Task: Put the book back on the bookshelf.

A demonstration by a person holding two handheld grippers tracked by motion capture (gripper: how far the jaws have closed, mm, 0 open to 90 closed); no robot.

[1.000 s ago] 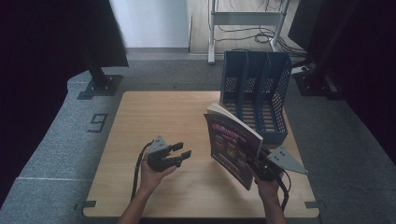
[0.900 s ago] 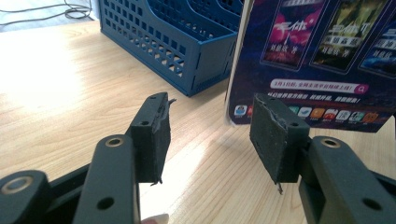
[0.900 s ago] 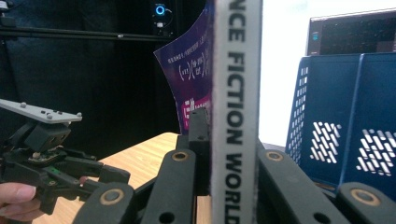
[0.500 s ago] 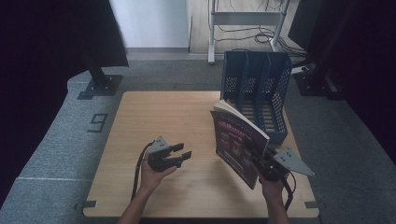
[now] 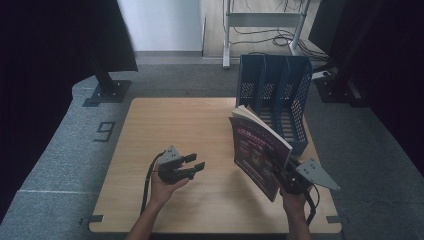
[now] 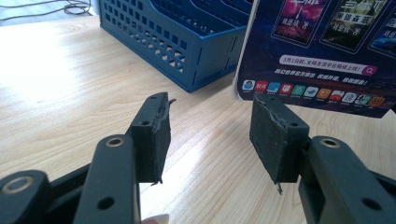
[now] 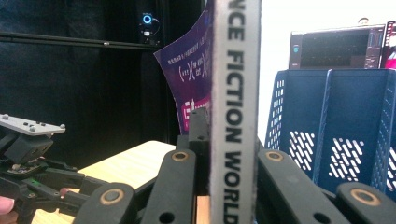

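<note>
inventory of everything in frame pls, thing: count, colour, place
magazine: 1, purple cover, white spine, held upright above the table's right side, just in front of the file rack
file rack: 1, blue, perforated walls, several slots, far right part of the table
table: 1, light wood, centre of the high view
number marking: 1, dark, on the grey floor left of the table
stand base: 1, black, floor beyond the table's far left corner
metal frame: 1, pale, with cables, floor behind the table
monitor: 1, dark, behind the rack in the right gripper view
left gripper: 1, black, jaws open, nothing between them, over the table's near left
right gripper: 1, black, shut on the magazine's spine, near right
</note>
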